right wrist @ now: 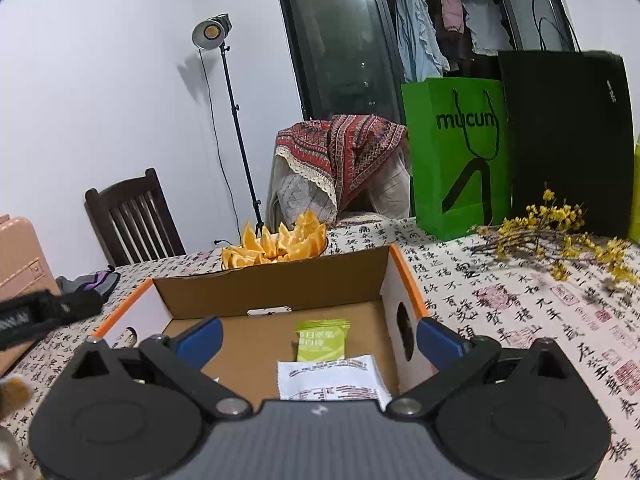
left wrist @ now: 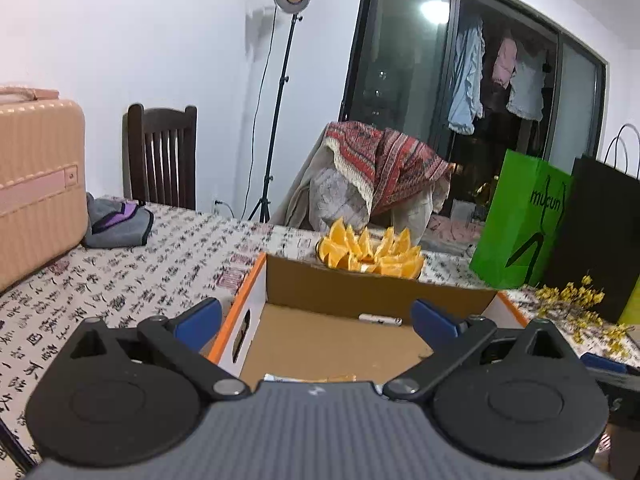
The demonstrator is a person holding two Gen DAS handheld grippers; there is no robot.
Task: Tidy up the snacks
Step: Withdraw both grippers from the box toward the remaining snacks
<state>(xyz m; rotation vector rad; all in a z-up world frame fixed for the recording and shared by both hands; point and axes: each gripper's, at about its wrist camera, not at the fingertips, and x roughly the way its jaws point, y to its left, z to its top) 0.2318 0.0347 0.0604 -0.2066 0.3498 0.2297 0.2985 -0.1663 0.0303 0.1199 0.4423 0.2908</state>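
Observation:
An open cardboard box [left wrist: 360,284] with orange-edged white sides stands on the table, and both grippers hover over its near edge. My left gripper [left wrist: 316,322] is open with nothing between its blue pads; below it a packet edge [left wrist: 308,378] peeks out on the box floor. A small white item [left wrist: 380,320] lies at the far wall. My right gripper [right wrist: 318,338] is also open and empty above the same box [right wrist: 272,284]. On the box floor lie a green snack packet [right wrist: 322,340] and a white printed packet [right wrist: 332,378], free of the pads.
A plate of orange wedges [right wrist: 276,244] sits just behind the box. A green paper bag [right wrist: 456,156], a black bag [right wrist: 568,140] and yellow flower sprigs [right wrist: 560,236] stand on the right. A pink suitcase [left wrist: 38,184] and grey cloth [left wrist: 116,220] lie left. The left gripper's body [right wrist: 44,314] shows at the left edge.

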